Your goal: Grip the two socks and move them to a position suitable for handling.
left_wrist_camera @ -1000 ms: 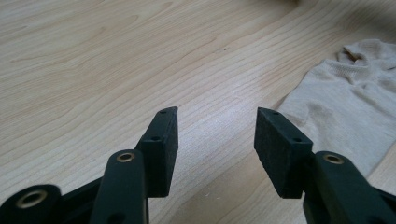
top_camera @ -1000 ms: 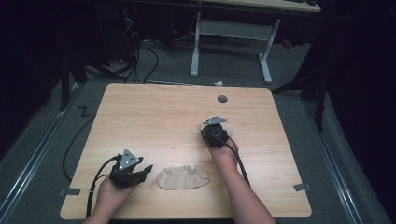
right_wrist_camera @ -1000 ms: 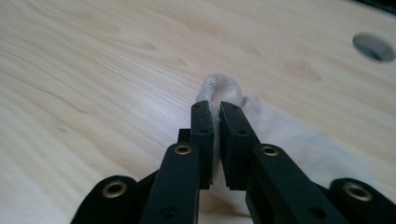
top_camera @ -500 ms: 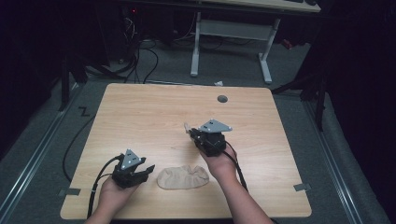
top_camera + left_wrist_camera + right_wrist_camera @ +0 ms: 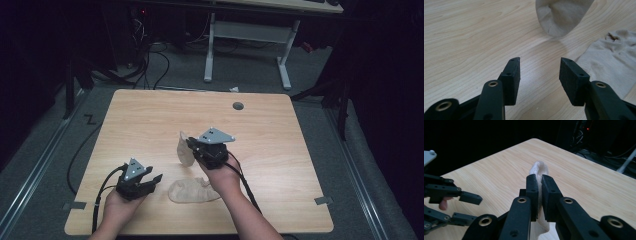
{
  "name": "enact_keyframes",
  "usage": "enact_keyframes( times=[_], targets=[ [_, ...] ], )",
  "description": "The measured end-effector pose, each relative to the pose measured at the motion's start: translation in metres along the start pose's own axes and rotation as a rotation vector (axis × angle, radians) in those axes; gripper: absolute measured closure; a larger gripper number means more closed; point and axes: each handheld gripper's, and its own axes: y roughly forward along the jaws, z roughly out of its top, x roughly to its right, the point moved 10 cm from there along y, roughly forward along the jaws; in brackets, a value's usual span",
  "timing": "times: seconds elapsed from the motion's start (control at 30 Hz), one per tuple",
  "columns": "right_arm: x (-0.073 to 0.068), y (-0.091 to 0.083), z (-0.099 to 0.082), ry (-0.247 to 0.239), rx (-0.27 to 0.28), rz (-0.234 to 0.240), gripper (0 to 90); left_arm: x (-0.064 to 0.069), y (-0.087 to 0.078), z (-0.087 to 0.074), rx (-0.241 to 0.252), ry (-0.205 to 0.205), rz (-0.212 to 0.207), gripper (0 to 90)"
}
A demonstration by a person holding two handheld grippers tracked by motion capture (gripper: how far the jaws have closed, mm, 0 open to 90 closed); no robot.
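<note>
Two beige socks on a wooden bench [image 5: 280,150], at an early stage of what appears to be pairing or folding. One sock [image 5: 184,149] is already off the bench, hanging from the right tool [image 5: 192,145] near the middle of the board; in the right gripper view its edge [image 5: 539,173] rises between the pads, and the jaws stand pressed together on the fabric. The second sock [image 5: 192,191] lies flat and slightly rumpled near the front edge, between the two hands, untouched. The left tool [image 5: 152,180] sits low just left of that sock, its jaws partly spread and empty; in the left gripper view the pads [image 5: 512,75] frame bare wood, with the flat sock [image 5: 614,60] to one side and the hanging sock [image 5: 560,16] beyond. Judged from this layout, the first pick-up is done; laying the held sock against the other, or taking up the second, remains.
</note>
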Motion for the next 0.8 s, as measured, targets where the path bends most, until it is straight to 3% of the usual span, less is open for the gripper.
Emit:
enact_keyframes(
  times=[0.5,0.67,0.8],
  targets=[
    [-0.048,0.029,0.022,-0.025,0.013,0.097,84.7,0.001,-0.001,-0.001,0.004,0.002,-0.004,51.9],
    [-0.044,0.040,0.010,0.005,-0.022,0.098,84.7,0.000,-0.002,-0.001,0.007,0.002,-0.005,52.0],
    [-0.029,0.048,-0.008,0.040,-0.065,0.070,84.6,0.000,-0.001,-0.001,0.009,0.000,-0.004,52.1]
  ],
)
